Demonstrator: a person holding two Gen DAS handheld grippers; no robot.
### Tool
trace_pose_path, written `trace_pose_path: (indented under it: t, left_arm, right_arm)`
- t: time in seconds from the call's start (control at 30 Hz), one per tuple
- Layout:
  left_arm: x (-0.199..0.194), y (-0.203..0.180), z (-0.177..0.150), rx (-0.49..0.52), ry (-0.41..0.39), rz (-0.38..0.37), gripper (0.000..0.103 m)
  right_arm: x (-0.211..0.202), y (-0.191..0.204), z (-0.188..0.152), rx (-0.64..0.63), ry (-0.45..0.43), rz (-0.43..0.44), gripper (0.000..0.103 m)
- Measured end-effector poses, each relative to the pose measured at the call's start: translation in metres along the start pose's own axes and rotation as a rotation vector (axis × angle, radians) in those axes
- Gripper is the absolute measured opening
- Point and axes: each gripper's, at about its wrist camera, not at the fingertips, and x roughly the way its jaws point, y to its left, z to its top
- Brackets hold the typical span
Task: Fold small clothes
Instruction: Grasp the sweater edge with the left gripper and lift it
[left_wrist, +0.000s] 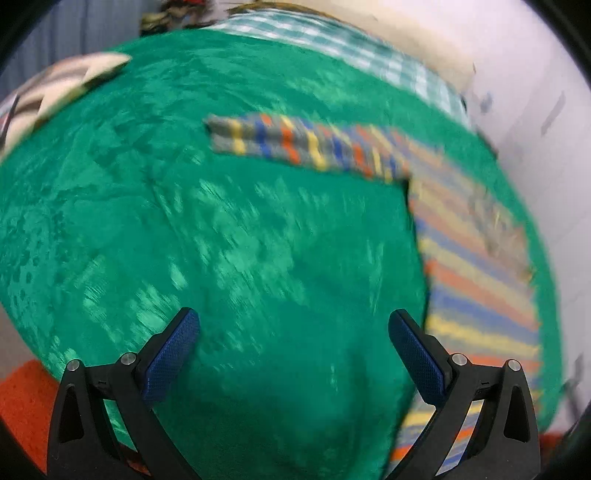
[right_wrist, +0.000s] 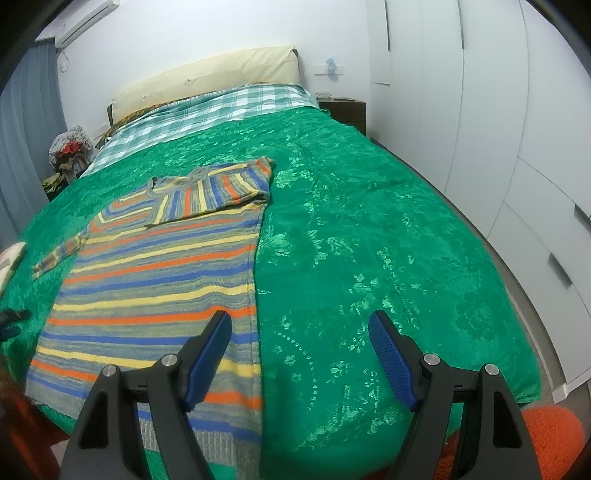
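A striped sweater (right_wrist: 159, 288) in blue, yellow, orange and grey lies flat on the green bedspread (right_wrist: 369, 240). Its right sleeve (right_wrist: 218, 195) is folded across the chest. Its left sleeve (right_wrist: 61, 254) lies stretched out to the left. My right gripper (right_wrist: 299, 325) is open and empty, above the sweater's lower right edge. In the blurred left wrist view the sweater (left_wrist: 476, 266) lies to the right, with its left sleeve (left_wrist: 295, 144) stretched across ahead. My left gripper (left_wrist: 293, 325) is open and empty over bare bedspread (left_wrist: 184, 221), left of the sweater's body.
A checked blanket (right_wrist: 207, 110) and a cream headboard (right_wrist: 207, 74) are at the far end of the bed. White wardrobes (right_wrist: 498, 129) line the right side. A striped cloth (left_wrist: 55, 96) lies at the bed's left edge. An orange rug (right_wrist: 546, 435) is on the floor.
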Motion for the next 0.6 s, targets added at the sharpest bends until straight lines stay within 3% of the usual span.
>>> trace_pose_path:
  t: [0.17,0.3,0.43,0.5,0.6]
  left_arm:
    - [0.008,0.037,0.059,-0.136,-0.009,-0.055,0.102]
    - [0.036,0.057,0.11,-0.177,0.003,0.005,0.102]
    - [0.069,0.058,0.14,-0.173,0.043,0.032,0.099]
    - [0.086,0.054,0.148,-0.164,0.058,0.041,0.09]
    - [0.103,0.047,0.154,-0.136,0.073,0.088,0.052]
  right_arm:
    - [0.005,-0.003,0.0,0.01,0.023,0.012,0.076]
    - [0.009,-0.003,0.001,0.017,0.036,0.019,0.076]
    - [0.013,-0.001,0.0,0.013,0.05,0.009,0.076]
    - [0.015,0.0,-0.001,0.007,0.062,0.002,0.076]
    - [0.019,0.002,-0.004,-0.006,0.079,-0.005,0.076]
